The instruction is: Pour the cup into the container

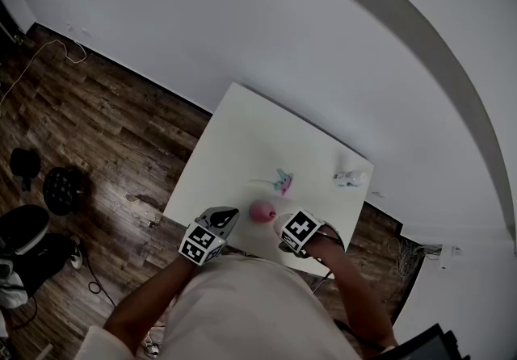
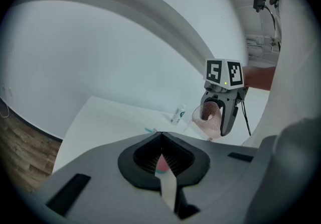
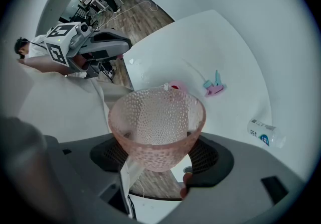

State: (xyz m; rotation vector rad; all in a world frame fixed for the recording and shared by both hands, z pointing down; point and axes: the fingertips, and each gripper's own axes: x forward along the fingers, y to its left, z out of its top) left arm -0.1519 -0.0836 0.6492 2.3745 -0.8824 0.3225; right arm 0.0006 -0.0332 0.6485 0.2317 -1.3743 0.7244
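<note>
Pink dimpled glass fills the near foreground of the right gripper view. The cup (image 3: 156, 117) sits upright between the jaws of the right gripper (image 3: 158, 157), whose pads press on its lower wall from either side. It is held up off the table (image 3: 200, 42), with its rim level. Whether it has anything in it is hard to say. The walls look clear from behind, while the left gripper view shows a darker patch inside.

Just past the rim, low on the tabletop, stands the container (image 3: 176, 86), a small pink thing close to the near edge. The left gripper (image 2: 161, 140) hovers on its other side. Its jaws are drawn together on nothing, and a sliver of pink shows through the slit between them.

Farther out lies a small teal and pink clip-like piece (image 3: 214, 87). Beyond it, toward the far corner, a little white bottle (image 3: 265, 133) rests on its side. Both are well apart from the container.

I judge the carry to be nearly over and the pour not yet begun. The next move calls for setting the rim above the container's mouth and tipping slowly toward it. The target looks smaller than the cup, so the tilt should be gentle and centred. The idle gripper is placed well enough to steady the container if it shifts.
</note>
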